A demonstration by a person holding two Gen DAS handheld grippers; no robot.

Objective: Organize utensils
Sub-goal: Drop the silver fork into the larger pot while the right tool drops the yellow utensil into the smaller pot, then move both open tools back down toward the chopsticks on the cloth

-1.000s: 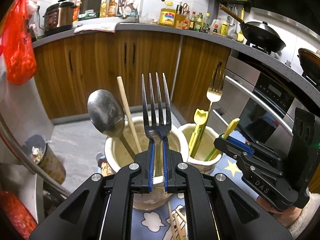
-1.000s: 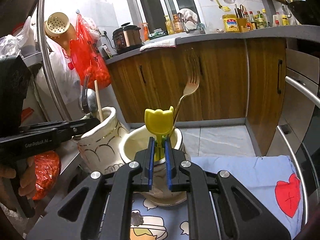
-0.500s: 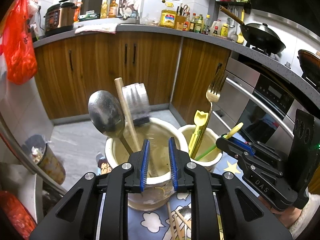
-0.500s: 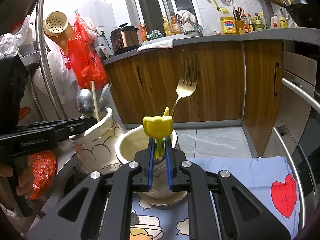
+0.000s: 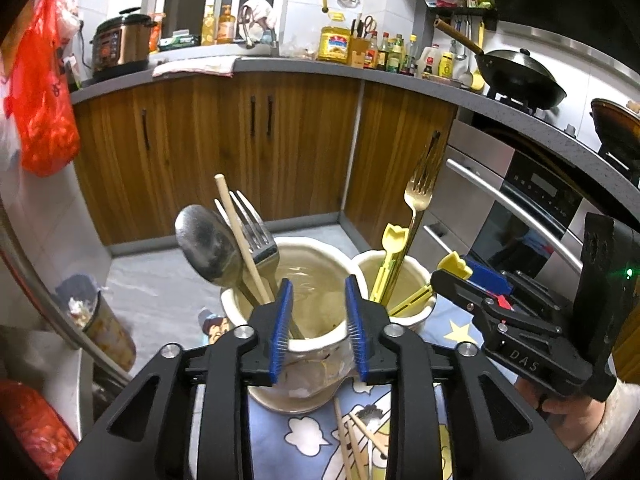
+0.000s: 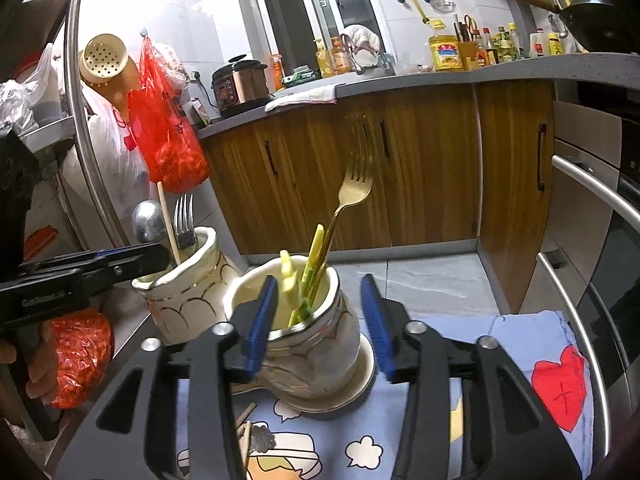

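Both utensils released into the pots; both grippers now empty.

The left gripper (image 5: 318,322) has just been opened, fingers spread and holding nothing; the steel fork (image 5: 256,240) is now seen leaning in the left pot (image 5: 316,340) beside the spoon (image 5: 208,246). The right gripper (image 6: 320,322) has likewise been opened, and the yellow fork (image 6: 290,280) is left standing in the right pot (image 6: 316,352) on the patterned cloth (image 6: 480,328). More chopsticks (image 5: 352,436) remain to be sorted at the cloth's near edge.

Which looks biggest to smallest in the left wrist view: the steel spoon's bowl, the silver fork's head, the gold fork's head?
1. Steel spoon bowl.
2. Silver fork head.
3. Gold fork head; it stands farther from the camera, so its true size is unsure.
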